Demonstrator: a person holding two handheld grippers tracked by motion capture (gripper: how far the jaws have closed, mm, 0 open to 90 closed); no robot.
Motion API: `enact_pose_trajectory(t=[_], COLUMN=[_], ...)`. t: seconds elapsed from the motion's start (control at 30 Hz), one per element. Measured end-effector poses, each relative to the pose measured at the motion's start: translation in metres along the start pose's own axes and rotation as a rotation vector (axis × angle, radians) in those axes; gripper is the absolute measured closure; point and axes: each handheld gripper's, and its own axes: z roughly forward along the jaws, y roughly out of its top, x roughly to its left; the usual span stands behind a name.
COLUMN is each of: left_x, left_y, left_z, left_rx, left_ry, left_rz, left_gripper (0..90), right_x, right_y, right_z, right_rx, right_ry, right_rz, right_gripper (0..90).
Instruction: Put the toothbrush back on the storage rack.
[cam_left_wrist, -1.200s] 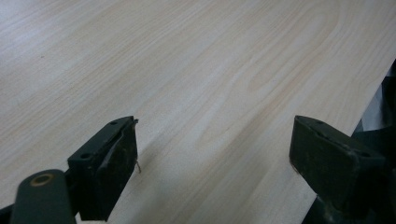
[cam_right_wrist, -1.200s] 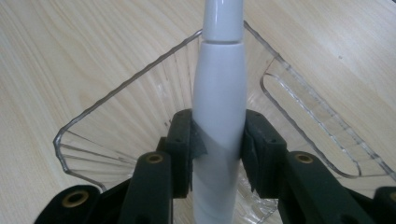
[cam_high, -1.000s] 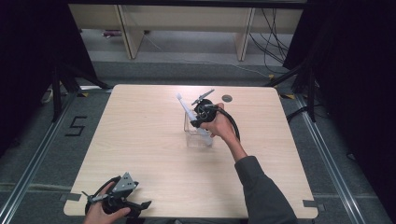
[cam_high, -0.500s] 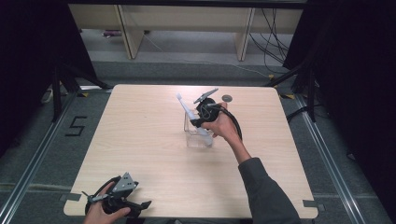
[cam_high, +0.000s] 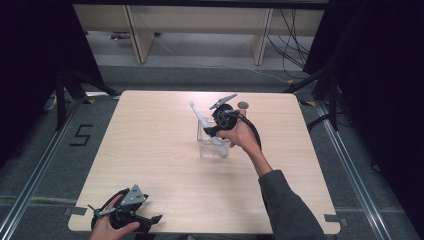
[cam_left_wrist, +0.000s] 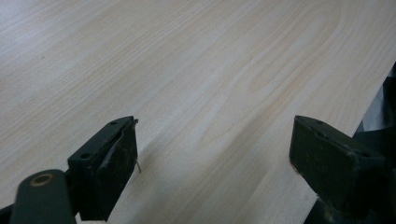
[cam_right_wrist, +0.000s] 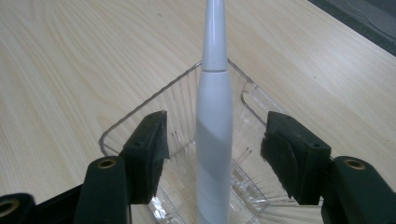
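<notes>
One toothbrush (cam_high: 206, 127) leaning in clear box (cam_high: 206, 148); head up-left

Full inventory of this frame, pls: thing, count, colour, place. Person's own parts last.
toothbrush: 1, white, leaning in the clear holder, head up toward the far side, between the open jaws of the right tongs with gaps on both sides
holder: 1, clear ribbed plastic, table centre
small round disc: 1, dark, far edge of the table
table: 1, light wood
shelf unit: 1, beige, on the floor beyond the table
floor mark "5": 1, black, left of the table
right tongs: 1, black; jaws have just been opening
left tongs: 1, black, open over bare table at the near left corner
hands: 2, one on each tongs
</notes>
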Motion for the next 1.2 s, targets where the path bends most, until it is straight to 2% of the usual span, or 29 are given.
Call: enact_pose_trajectory(t=[0.1,0.3,0.33,0.4,0.43,0.47,0.5,0.6,0.63,0.67,0.73,0.77,0.8,0.83,0.93,0.97,1.07,1.2], left_x=[-0.001,0.000,0.000,-0.001,-0.001,0.000,-0.001,0.000,0.000,0.000,0.000,-0.001,0.000,-0.001,0.000,0.000,-0.001,0.000], left_y=[0.000,0.000,0.000,0.000,0.000,0.000,0.000,0.000,0.000,0.000,0.000,0.000,0.000,0.000,0.000,0.000,0.000,0.000], left_z=[0.000,0.000,0.000,0.000,0.000,0.001,0.000,0.000,0.000,0.000,0.000,0.000,0.000,0.000,0.000,0.000,0.001,0.000], left_rx=[0.005,0.005,0.004,0.004,0.004,-0.001,0.004,0.003,0.003,0.004,0.005,0.004,0.005,0.005,0.004,0.005,0.002,0.005], left_ry=[-0.002,0.000,-0.001,-0.001,-0.001,-0.005,-0.001,-0.001,-0.001,-0.002,-0.002,-0.002,-0.001,0.000,0.000,0.000,-0.001,-0.001], left_rz=[0.000,-0.003,-0.005,-0.003,-0.002,-0.001,-0.001,0.000,-0.001,-0.001,-0.001,-0.001,0.001,-0.001,-0.004,-0.003,-0.004,-0.003], left_gripper=[14.9,14.9,14.9,14.9,14.9,14.9,14.9,14.9,14.9,14.9,14.9,14.9,14.9,15.0,14.9,14.9,14.9,14.9], right_x=[0.003,0.005,0.004,0.004,0.004,0.004,0.004,0.007,0.005,0.006,0.006,0.006,0.003,0.003,0.003,0.002,0.001,0.001], right_y=[0.000,-0.001,-0.002,-0.002,-0.002,-0.003,-0.003,-0.004,-0.004,-0.004,-0.005,-0.005,-0.005,-0.006,-0.008,-0.010,-0.012,-0.015], right_z=[-0.005,-0.009,-0.008,-0.010,-0.010,-0.009,-0.011,-0.014,-0.015,-0.018,-0.023,-0.023,-0.023,-0.023,-0.027,-0.027,-0.031,-0.034], right_rx=[0.010,-0.003,-0.008,-0.012,-0.012,-0.025,-0.015,-0.026,-0.036,-0.020,-0.034,-0.034,-0.061,-0.068,-0.074,-0.101,-0.089,-0.107], right_ry=[-0.003,0.000,-0.007,0.004,0.004,-0.017,0.001,-0.003,-0.009,-0.002,-0.001,-0.001,0.009,0.006,0.009,0.005,0.008,0.004], right_rz=[0.026,0.005,-0.015,0.015,0.015,0.008,0.013,0.047,0.038,0.046,0.052,0.052,0.001,-0.013,-0.006,-0.013,-0.008,0.004], right_gripper=[40.2,39.7,39.6,39.5,39.5,39.4,39.3,38.5,38.5,38.3,38.2,38.2,38.2,38.2,38.1,38.1,38.1,37.8])
